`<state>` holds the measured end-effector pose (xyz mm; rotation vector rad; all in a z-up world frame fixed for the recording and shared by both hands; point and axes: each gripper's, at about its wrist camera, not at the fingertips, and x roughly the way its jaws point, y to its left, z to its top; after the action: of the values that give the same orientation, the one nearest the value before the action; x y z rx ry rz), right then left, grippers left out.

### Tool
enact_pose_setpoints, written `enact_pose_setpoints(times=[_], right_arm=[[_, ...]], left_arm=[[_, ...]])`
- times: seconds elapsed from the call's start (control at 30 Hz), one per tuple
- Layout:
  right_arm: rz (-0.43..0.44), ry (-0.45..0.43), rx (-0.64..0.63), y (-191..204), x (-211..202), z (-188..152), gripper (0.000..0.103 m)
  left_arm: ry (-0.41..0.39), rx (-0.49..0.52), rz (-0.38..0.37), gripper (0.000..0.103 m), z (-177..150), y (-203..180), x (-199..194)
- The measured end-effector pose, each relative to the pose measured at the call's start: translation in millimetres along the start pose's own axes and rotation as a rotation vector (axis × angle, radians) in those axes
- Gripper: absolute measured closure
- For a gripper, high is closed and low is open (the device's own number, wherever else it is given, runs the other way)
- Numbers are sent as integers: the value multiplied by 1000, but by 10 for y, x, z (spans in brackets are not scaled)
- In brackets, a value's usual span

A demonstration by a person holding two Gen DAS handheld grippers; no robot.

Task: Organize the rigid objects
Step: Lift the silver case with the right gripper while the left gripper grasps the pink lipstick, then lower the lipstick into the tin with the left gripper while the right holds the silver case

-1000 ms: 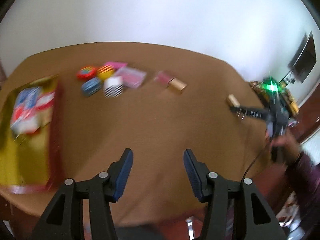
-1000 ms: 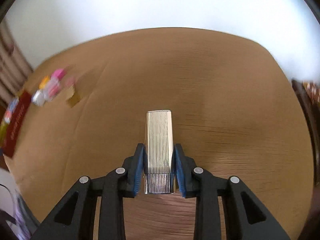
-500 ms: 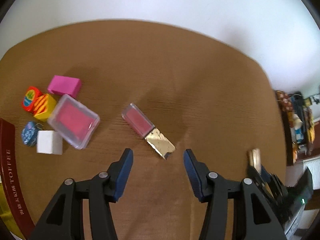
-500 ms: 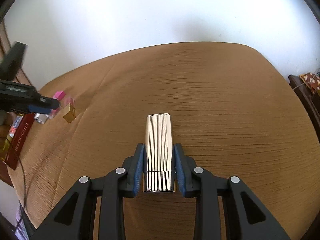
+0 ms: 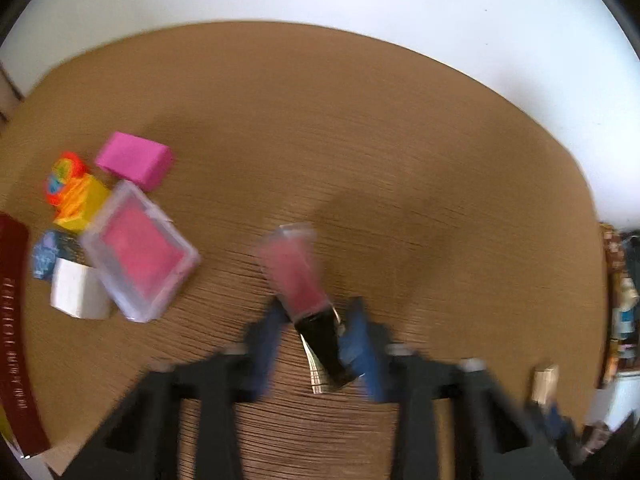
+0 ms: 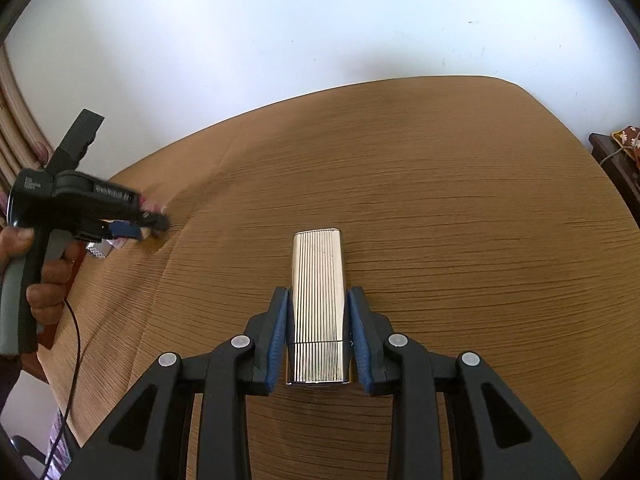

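A pink see-through bottle (image 5: 296, 272) with a dark gold cap lies on the brown table (image 5: 380, 128). My left gripper (image 5: 316, 312) points down over it, blurred, its jaws closing around the cap end, with the pads against the bottle. The right wrist view shows the same left gripper (image 6: 150, 228) low at the table's left, held by a hand (image 6: 48, 276). My right gripper (image 6: 318, 294) is shut on a ribbed silver-gold case (image 6: 318, 280) that sticks out forward above the table. In the left wrist view, that case (image 5: 544, 380) shows at the lower right.
Left of the bottle sit a clear box with pink contents (image 5: 140, 256), a pink block (image 5: 136, 162), a white cube (image 5: 78, 292), a yellow-orange cube (image 5: 80, 204), a red round piece (image 5: 66, 172) and a blue piece (image 5: 46, 254). A dark red tin (image 5: 14, 320) lies at the far left edge.
My left gripper swung in and dropped over the pink bottle, and its jaws closed from wide apart onto it. The right gripper kept its hold on the ribbed case and drifted slightly.
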<state>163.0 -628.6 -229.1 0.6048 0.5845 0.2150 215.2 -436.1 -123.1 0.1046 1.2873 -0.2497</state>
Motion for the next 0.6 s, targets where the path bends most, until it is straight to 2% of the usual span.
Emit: enact_pose_setpoints(times=[0.17,0.33,0.43,0.53,0.6], right_arm=[[-17,5,-12,41,27,12,75],[-23,6,-14,73,33,23,76],[-33,8,-23,147,63,30,76],[-46,11,-35,239,88,38,75],[-56,12,-44,264,95,35,75]], left_arm=[[-15,-14,-68,83,-181,104,-140],[-86,9,-143,83,-643,214,-573],[-105,1,-180,83,-961,462,-879],[-143,-25,-167,83,-1163,851,-1221],[-166,-68,-140,83,-1222,1242,-1408]])
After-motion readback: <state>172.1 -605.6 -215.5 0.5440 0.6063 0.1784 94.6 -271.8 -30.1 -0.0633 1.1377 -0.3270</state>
